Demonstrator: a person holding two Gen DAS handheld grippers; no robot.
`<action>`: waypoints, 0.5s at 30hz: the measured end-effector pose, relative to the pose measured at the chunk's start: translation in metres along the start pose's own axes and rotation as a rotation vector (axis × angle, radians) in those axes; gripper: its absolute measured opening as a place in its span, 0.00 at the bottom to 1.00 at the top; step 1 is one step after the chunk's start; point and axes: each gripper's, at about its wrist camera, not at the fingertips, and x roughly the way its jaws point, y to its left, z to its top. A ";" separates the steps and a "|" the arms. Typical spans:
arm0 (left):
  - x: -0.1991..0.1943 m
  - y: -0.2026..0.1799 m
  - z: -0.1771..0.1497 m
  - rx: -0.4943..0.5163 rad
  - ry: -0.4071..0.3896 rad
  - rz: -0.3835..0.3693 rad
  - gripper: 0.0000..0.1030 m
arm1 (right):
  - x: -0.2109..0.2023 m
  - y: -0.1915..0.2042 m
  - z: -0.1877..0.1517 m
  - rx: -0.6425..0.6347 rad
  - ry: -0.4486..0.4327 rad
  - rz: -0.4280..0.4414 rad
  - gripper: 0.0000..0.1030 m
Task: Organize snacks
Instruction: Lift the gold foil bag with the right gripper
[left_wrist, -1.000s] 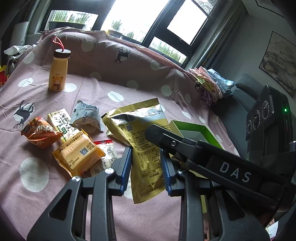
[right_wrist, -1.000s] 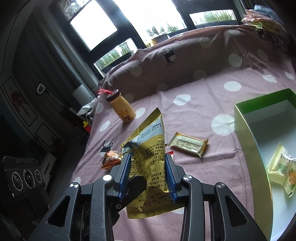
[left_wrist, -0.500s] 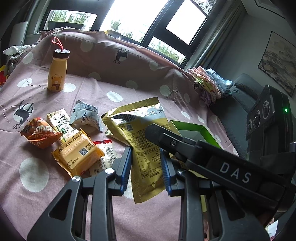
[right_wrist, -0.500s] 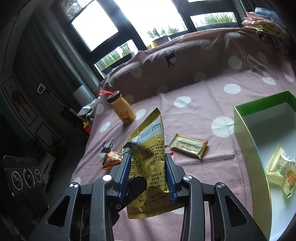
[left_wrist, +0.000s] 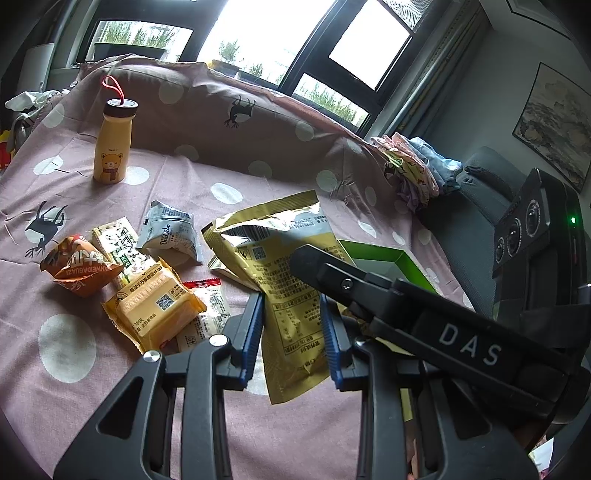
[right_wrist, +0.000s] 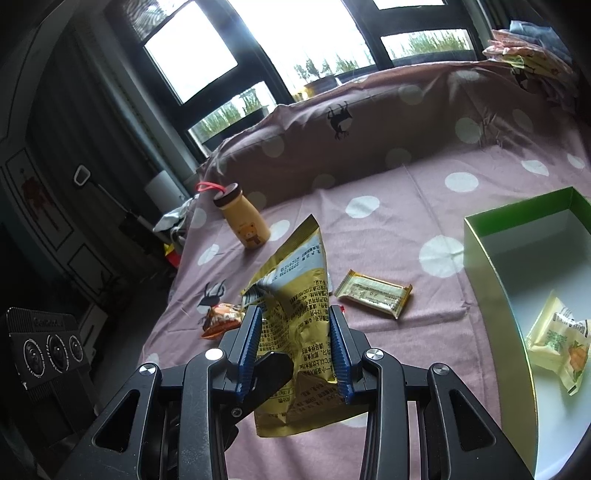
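Note:
A large gold snack bag (left_wrist: 280, 251) (right_wrist: 295, 280) hangs above the pink dotted sheet. My right gripper (right_wrist: 294, 317) is shut on it, and one of its black fingers (left_wrist: 332, 273) crosses the bag's front in the left wrist view. My left gripper (left_wrist: 291, 306) is shut on the bag's lower part, and one fingertip (right_wrist: 271, 369) shows against the bag in the right wrist view. To the right stands a green box (right_wrist: 484, 258) (left_wrist: 391, 254) holding a pale yellow packet (right_wrist: 557, 332).
Loose snacks lie left of the bag: an orange packet (left_wrist: 79, 266), a grey packet (left_wrist: 170, 232), a yellow-orange packet (left_wrist: 155, 306) and a gold bar (right_wrist: 373, 293). A yellow bear bottle (left_wrist: 110, 147) stands at the back left. Folded clothes (left_wrist: 413, 170) sit at the far right.

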 end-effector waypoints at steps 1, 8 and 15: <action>0.000 0.000 0.000 0.001 -0.001 -0.001 0.28 | -0.001 0.001 0.000 -0.001 -0.001 0.000 0.37; -0.002 0.000 0.000 0.003 -0.004 -0.007 0.28 | -0.002 0.001 0.000 -0.005 -0.007 -0.001 0.37; -0.002 0.000 0.000 -0.002 0.005 -0.010 0.28 | -0.003 0.001 0.002 -0.008 -0.006 -0.008 0.37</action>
